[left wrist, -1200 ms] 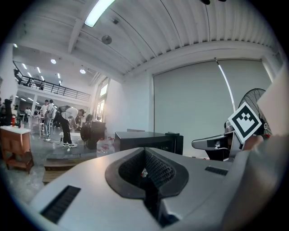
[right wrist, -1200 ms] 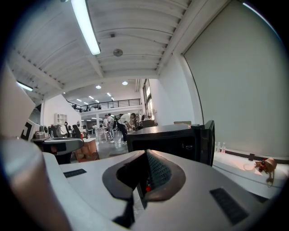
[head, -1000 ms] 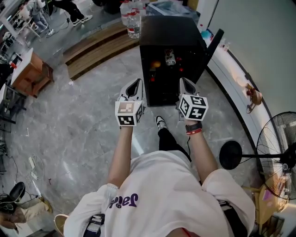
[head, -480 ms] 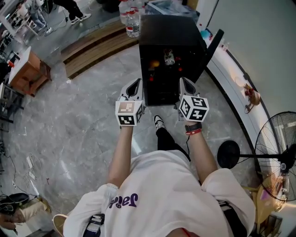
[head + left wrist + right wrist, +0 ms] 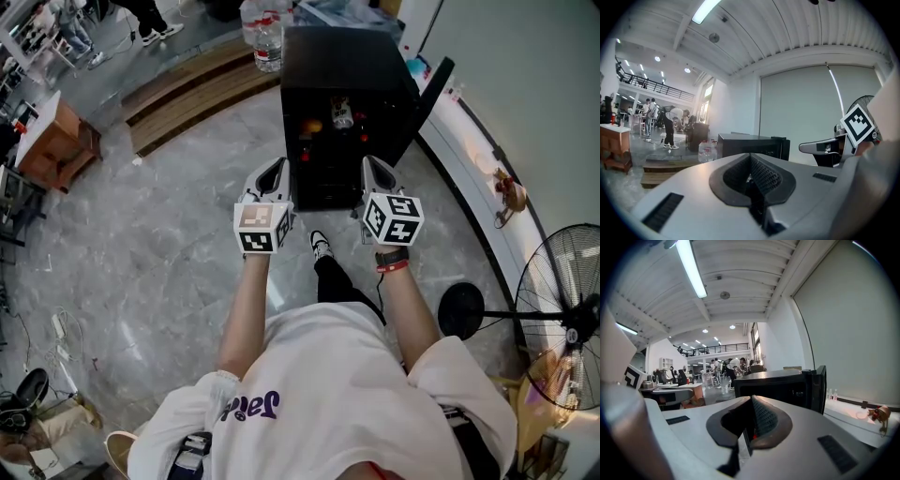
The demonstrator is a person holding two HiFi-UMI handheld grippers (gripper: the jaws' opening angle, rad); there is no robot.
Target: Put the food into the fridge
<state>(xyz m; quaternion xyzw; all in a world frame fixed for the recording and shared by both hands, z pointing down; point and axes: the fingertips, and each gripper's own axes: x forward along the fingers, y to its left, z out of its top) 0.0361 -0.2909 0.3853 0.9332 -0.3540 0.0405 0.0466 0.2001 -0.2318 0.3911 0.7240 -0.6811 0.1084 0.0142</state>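
A small black fridge (image 5: 349, 66) stands on the floor ahead of me with its door (image 5: 432, 86) swung open to the right. Inside I see an orange item (image 5: 314, 126), a bottle or jar (image 5: 343, 115) and small red items (image 5: 305, 158) on its shelves. My left gripper (image 5: 274, 172) and right gripper (image 5: 375, 170) are held level side by side just in front of the fridge, both shut with nothing between the jaws. In the left gripper view the fridge (image 5: 752, 144) sits beyond the shut jaws; the right gripper view shows the fridge (image 5: 778, 385) and its door (image 5: 819, 387).
Water bottles (image 5: 264, 28) stand on a wooden platform (image 5: 187, 98) left of the fridge. A wooden cabinet (image 5: 56, 141) is at far left. A standing fan (image 5: 562, 319) and its round base (image 5: 461, 311) are at right. A white ledge (image 5: 487, 178) runs along the wall. People stand far back.
The view has shifted slightly, the fridge sitting a little closer. Both grippers keep the same pose, side by side and shut.
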